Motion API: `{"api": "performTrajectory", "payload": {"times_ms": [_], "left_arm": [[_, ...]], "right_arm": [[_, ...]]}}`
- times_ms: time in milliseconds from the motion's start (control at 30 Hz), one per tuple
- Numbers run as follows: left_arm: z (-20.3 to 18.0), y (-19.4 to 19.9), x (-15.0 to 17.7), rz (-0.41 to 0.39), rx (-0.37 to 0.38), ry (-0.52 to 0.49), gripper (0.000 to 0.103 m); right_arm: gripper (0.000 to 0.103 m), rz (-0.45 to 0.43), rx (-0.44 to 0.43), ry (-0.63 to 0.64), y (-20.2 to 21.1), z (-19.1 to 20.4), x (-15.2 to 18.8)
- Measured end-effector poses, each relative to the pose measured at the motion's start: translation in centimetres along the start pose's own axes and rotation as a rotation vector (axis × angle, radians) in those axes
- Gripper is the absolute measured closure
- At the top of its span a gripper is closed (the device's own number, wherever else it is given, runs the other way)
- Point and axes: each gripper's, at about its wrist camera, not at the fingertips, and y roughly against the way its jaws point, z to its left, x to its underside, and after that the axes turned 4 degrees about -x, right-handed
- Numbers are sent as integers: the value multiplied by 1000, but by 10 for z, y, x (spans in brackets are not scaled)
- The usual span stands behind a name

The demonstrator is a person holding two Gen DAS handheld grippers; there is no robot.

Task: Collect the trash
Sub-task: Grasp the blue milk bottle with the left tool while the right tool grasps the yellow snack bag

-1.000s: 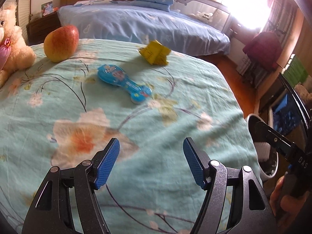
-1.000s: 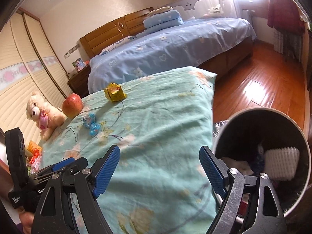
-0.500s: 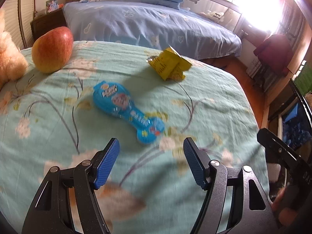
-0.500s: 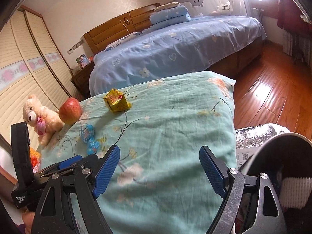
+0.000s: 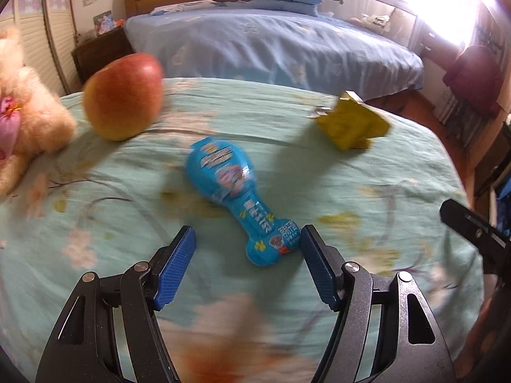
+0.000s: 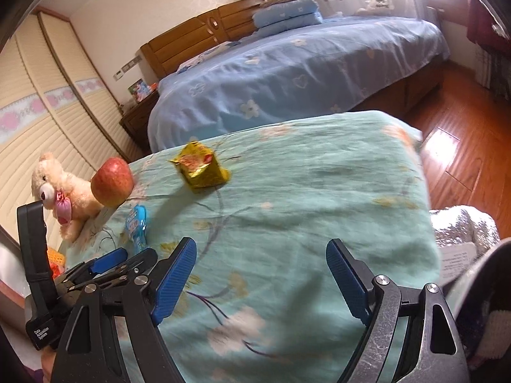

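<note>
A blue bone-shaped snack wrapper lies on the teal floral tablecloth. Its near end sits between the fingertips of my left gripper, which is open, pads not pressing it. Farther back right lies a crumpled yellow wrapper. My right gripper hovers open over bare cloth, nothing between its fingers, the yellow wrapper well ahead of it. The left gripper shows at the lower left of the right wrist view.
A red apple and a plush bear sit at the table's left. A dark bin rim and a silvery package stand off the right edge. A blue bed lies behind.
Both grippers moved forward over the table. The blue wrapper went from far ahead to between the left fingertips. The bin slid out of the right wrist view to the lower right.
</note>
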Motion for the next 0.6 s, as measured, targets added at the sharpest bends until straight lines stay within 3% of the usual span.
{"api": "performTrajectory", "payload": {"times_ms": [167, 267, 533, 600], "left_arm": [[38, 5, 7, -4, 10, 33, 34], [56, 9, 13, -20, 63, 69, 34], [49, 5, 6, -27, 88, 56, 35], [48, 2, 2, -29, 92, 56, 44]], "right_arm": [[18, 16, -17, 44, -20, 18, -7], [18, 28, -23, 67, -35, 27, -12], [18, 34, -20, 126, -71, 50, -32], [19, 35, -5, 134, -80, 53, -38]]}}
